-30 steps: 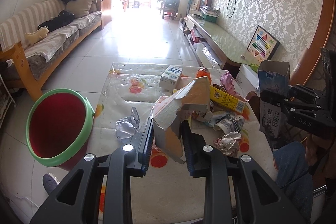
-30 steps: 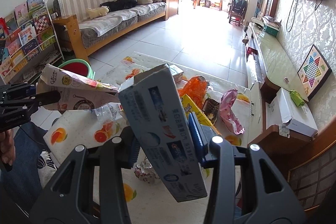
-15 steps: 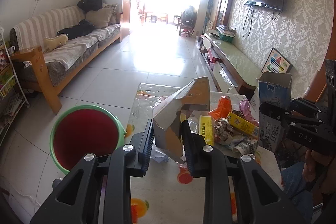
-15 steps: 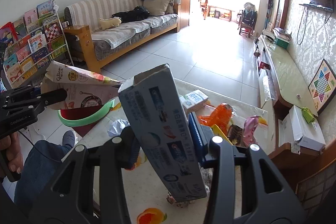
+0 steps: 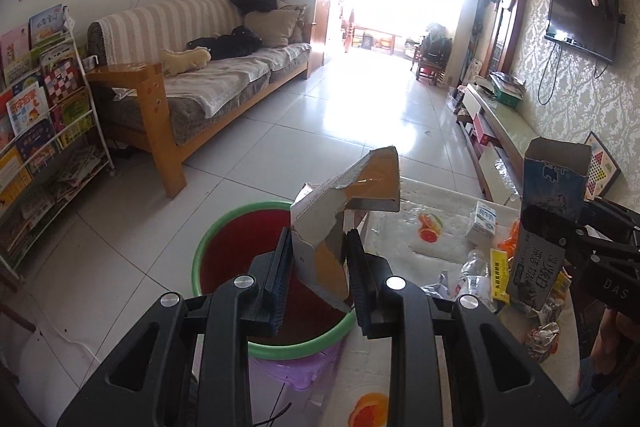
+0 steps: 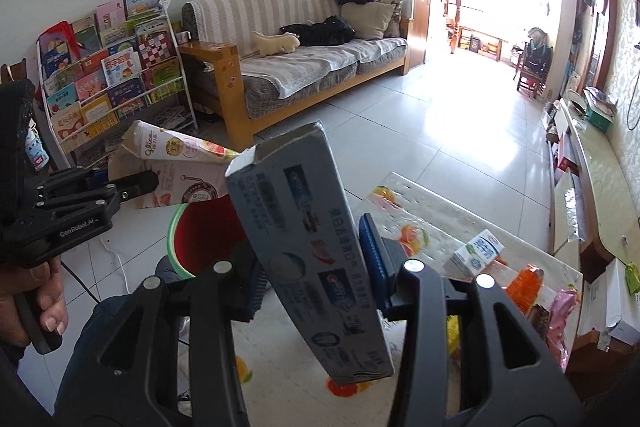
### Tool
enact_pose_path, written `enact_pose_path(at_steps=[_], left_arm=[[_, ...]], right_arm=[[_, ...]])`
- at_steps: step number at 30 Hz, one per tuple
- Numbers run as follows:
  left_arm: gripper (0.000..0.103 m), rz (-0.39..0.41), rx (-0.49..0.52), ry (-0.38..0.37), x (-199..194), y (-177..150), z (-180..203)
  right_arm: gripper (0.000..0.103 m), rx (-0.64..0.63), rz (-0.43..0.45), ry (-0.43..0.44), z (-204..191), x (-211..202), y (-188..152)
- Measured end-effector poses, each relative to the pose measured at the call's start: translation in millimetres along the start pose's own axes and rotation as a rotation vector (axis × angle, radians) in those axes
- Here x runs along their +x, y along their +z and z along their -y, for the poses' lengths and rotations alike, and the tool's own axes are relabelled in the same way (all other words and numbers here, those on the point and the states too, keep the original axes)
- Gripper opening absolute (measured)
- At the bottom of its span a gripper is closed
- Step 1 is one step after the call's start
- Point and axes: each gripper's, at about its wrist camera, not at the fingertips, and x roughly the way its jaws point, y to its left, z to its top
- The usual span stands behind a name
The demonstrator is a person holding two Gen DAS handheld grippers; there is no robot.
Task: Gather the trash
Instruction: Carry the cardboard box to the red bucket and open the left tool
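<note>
My left gripper is clamped on a torn cardboard carton, its long axis running from the pads up toward 1 o'clock, and in the left wrist view the carton's lower end hangs over the red bin with the green rim, which sits just beside the table at its near left corner. My right gripper is clamped on a blue toothpaste box, tilted with its open top toward 11 o'clock; from that view the bin lies at 10 o'clock, partly hidden behind the box. I judge the left hand nearer the drop, so it should let go first. What I can see of the bin's red inside looks bare. A milk carton, 1 orange wrapper and other litter remain on the table at 3 o'clock
</note>
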Motion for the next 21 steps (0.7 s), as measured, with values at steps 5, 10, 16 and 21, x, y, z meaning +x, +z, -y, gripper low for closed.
enact_pose_path(at_steps=[5, 10, 16, 21], left_arm=[[0.025, -0.038, -0.044, 0.046, 24.5, 3.5, -34.5], [0.026, -0.088, -0.051, 0.078, 49.4, 4.2, -47.8], [0.028, -0.13, -0.046, 0.087, 65.9, 4.5, -50.3], [0.054, -0.125, -0.046, 0.096, 70.3, 5.8, -51.0]], right_arm=[[0.041, -0.029, 0.002, 0.053, -28.5, 26.8, 19.4], [0.041, -0.043, -0.005, 0.082, -43.6, 52.5, 34.0], [0.041, -0.043, -0.033, 0.099, -48.3, 80.5, 38.3], [0.041, -0.044, -0.059, 0.114, -53.4, 98.1, 39.1]])
